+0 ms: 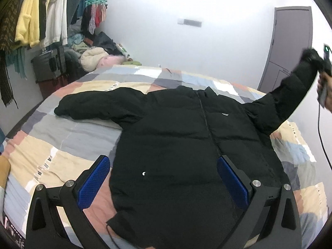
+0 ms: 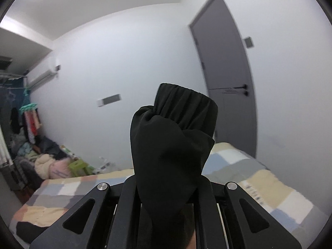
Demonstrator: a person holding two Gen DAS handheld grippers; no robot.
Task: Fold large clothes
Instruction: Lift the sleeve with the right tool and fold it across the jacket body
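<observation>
A black puffer jacket (image 1: 176,128) lies front up on the patchwork bed cover (image 1: 62,145), zip closed, its left-hand sleeve (image 1: 93,108) spread flat. My left gripper (image 1: 164,161) hovers open over the jacket's lower half, blue pads wide apart with nothing between them. The other sleeve (image 1: 294,91) is lifted off the bed toward the far right, where my right gripper (image 1: 323,62) holds its end. In the right wrist view the right gripper (image 2: 168,186) is shut on the sleeve cuff (image 2: 182,112), which bunches upright and hides the fingertips.
Hanging clothes (image 1: 41,20) fill a rack at the upper left, above a dark suitcase (image 1: 47,64) and a pile of laundry (image 1: 93,58) beside the bed. A grey door (image 2: 224,62) stands behind the bed. A hand (image 1: 327,99) and a cable show at the right edge.
</observation>
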